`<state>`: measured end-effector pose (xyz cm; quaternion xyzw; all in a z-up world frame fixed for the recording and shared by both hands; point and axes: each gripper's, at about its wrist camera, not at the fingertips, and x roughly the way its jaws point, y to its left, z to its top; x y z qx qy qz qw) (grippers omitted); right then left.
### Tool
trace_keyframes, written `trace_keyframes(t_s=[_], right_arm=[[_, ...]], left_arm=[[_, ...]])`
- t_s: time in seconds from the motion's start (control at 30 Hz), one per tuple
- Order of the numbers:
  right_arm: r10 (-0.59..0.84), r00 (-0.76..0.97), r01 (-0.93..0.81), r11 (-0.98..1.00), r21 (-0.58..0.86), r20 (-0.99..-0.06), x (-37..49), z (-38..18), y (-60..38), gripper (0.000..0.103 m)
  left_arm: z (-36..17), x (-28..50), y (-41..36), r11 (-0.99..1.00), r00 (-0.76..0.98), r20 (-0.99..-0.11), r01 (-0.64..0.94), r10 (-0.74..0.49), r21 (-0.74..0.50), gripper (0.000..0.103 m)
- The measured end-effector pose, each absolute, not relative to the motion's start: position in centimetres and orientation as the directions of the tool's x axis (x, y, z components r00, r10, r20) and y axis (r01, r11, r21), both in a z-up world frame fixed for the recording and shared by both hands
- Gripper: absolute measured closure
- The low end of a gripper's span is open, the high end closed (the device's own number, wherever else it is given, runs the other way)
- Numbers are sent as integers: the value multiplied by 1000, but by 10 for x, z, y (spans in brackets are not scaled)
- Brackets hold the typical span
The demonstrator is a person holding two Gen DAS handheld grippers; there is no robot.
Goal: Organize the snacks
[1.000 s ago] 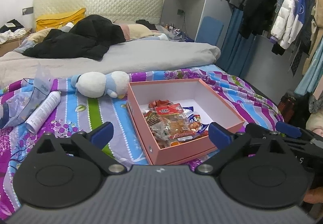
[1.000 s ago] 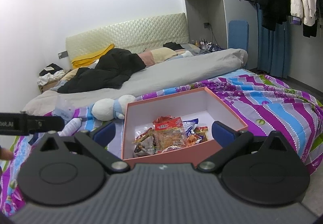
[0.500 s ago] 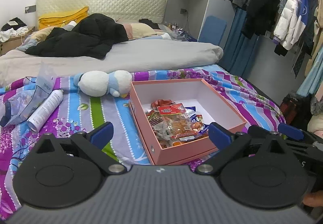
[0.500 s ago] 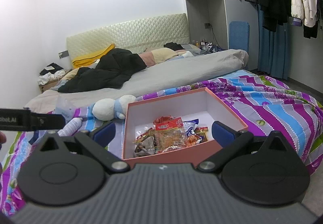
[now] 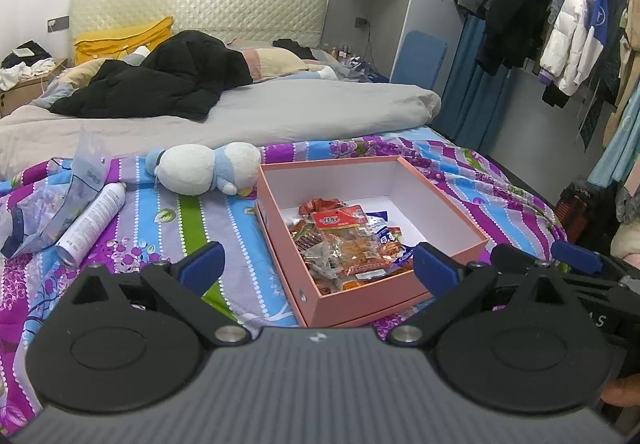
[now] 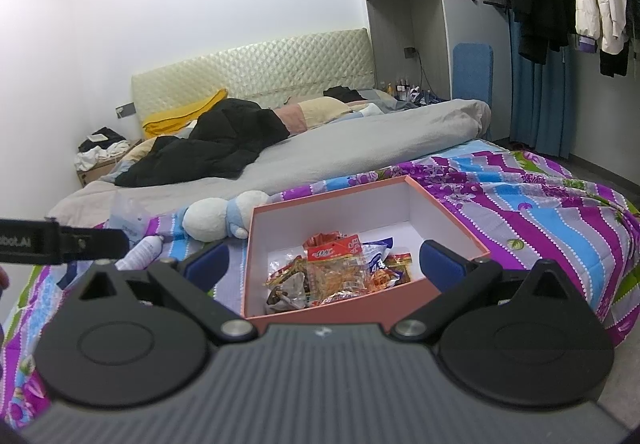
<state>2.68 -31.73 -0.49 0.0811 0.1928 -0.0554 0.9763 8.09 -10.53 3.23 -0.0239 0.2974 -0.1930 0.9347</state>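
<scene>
A pink open box with white inside sits on the striped bedspread. Several snack packets lie heaped in its near half. My left gripper hangs open just short of the box's near left corner, nothing between its blue pads. My right gripper is open too, straddling the box's near wall from the front and holding nothing. The right gripper's blue tip shows at the right of the left wrist view; the left gripper's black body crosses the left edge of the right wrist view.
A white and blue plush toy lies left of the box. Further left are a white spray can and a clear plastic bag. Grey duvet and black clothes cover the bed behind. Hanging coats fill the right.
Both views have shifted only slightly; the left wrist camera drifted a little so the box sits further right. Both grippers stay open and empty.
</scene>
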Motion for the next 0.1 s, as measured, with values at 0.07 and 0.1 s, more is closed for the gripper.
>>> trace_keyframes(t_s=[0.07, 0.1], right_arm=[[-77, 920, 139, 981, 136, -385, 27, -5, -317, 0], [-77, 920, 139, 981, 137, -385, 27, -5, -317, 0]], left_arm=[[32, 81, -105, 924, 748, -546, 348, -377, -160, 1], [32, 81, -105, 923, 748, -546, 348, -377, -161, 1]])
